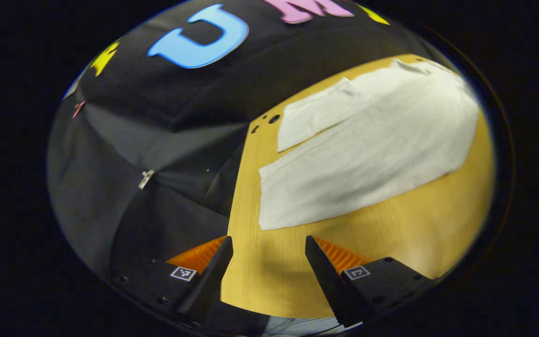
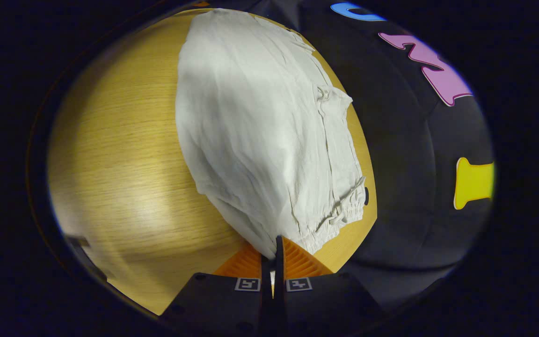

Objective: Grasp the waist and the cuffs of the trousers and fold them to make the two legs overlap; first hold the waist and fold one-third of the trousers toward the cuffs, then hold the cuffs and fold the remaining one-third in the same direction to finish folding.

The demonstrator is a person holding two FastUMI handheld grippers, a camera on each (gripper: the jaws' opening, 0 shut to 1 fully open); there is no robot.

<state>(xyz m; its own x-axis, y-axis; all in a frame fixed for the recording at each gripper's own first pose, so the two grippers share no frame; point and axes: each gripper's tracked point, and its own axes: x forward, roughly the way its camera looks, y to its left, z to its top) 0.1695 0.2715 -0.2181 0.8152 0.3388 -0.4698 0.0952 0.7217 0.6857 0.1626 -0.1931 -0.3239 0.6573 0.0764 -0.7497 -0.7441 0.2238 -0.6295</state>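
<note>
Trousers (image 2: 260,126) sprawl across table (image 2: 124,178), waist tong-pinched.

A light wooden table (image 1: 391,243) carries pale trousers (image 1: 367,154) spread flat, legs side by side.

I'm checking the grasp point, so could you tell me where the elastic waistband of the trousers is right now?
In the right gripper view the waistband lies at the trousers' near end by the table's right edge, its corner pinched in the right tongs.
</note>
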